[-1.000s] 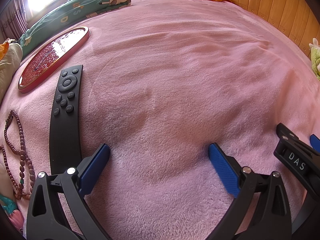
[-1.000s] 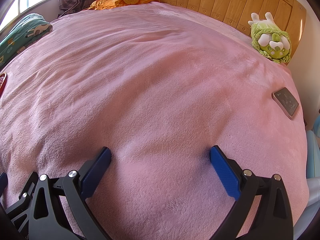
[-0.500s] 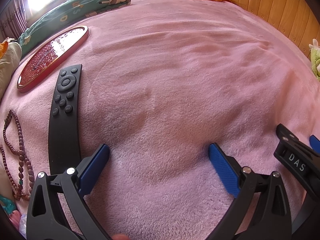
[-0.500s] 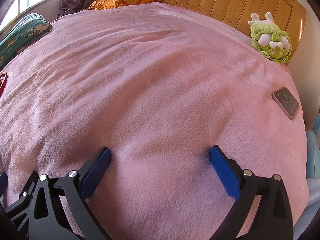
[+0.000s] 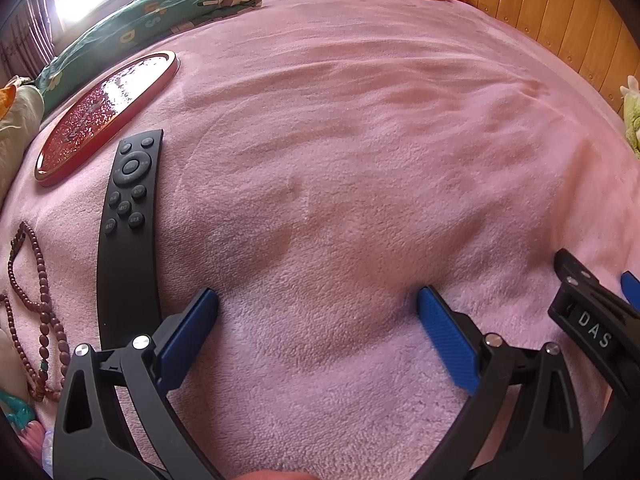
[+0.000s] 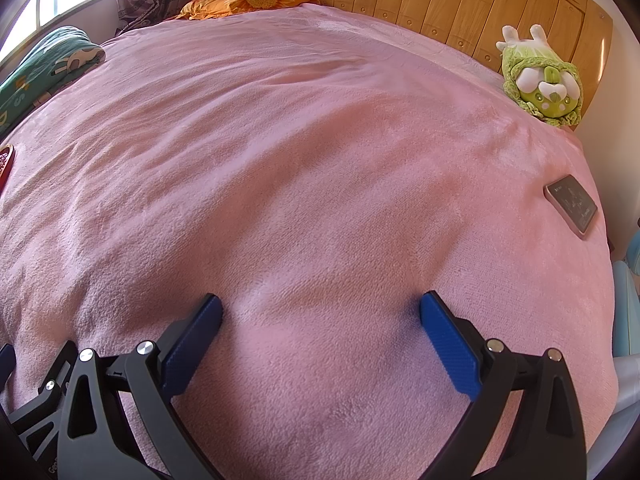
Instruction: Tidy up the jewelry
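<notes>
Start of task: I hold both claws, left gripper [image 5: 318, 300] and right gripper [image 6: 320, 306], spread apart and empty above the blanket [image 5: 360, 140]. Next, I judge, the left swings left to the bead necklace [image 5: 38, 300], past the remote [image 5: 128, 236], toward the red tray [image 5: 106, 114] ahead-left.

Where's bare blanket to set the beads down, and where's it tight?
Free: the wide pink blanket between the remote and the headboard, and ahead of both open tongs, left and right. Crowded: the left edge, where bead strand, remote and red tray lie close together.
</notes>
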A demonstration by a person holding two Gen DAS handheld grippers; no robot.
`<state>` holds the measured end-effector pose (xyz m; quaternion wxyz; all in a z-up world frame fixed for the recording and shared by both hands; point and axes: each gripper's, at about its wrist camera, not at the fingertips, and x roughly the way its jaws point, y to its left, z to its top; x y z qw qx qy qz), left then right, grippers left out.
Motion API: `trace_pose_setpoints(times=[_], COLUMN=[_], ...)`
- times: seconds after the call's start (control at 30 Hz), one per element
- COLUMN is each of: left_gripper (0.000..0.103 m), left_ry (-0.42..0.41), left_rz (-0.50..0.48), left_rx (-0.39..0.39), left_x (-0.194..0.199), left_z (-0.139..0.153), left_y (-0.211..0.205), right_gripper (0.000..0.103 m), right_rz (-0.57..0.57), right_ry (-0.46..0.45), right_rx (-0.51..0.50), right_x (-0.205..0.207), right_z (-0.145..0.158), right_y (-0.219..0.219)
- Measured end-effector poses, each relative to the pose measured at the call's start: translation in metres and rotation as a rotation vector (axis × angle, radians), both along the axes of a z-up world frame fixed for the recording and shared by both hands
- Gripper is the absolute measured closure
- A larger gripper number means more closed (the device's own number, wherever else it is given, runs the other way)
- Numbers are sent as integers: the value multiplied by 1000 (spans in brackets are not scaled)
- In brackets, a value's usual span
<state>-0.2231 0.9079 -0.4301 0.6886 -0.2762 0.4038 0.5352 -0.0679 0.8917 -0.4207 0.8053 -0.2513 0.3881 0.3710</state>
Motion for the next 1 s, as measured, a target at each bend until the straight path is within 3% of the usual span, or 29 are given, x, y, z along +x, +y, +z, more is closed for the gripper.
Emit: trace_pose_setpoints(times=[1.0], left_gripper=[6], left_ry=[-10], left_rz=[1], left_rx=[13], left_x=[-2], left_z=[0], left_y=[-7], right_gripper=[4], right_rz=[0], right_ry=[0], right_rx=[0], right_x=[0], right_z=[0], right_y=[-1])
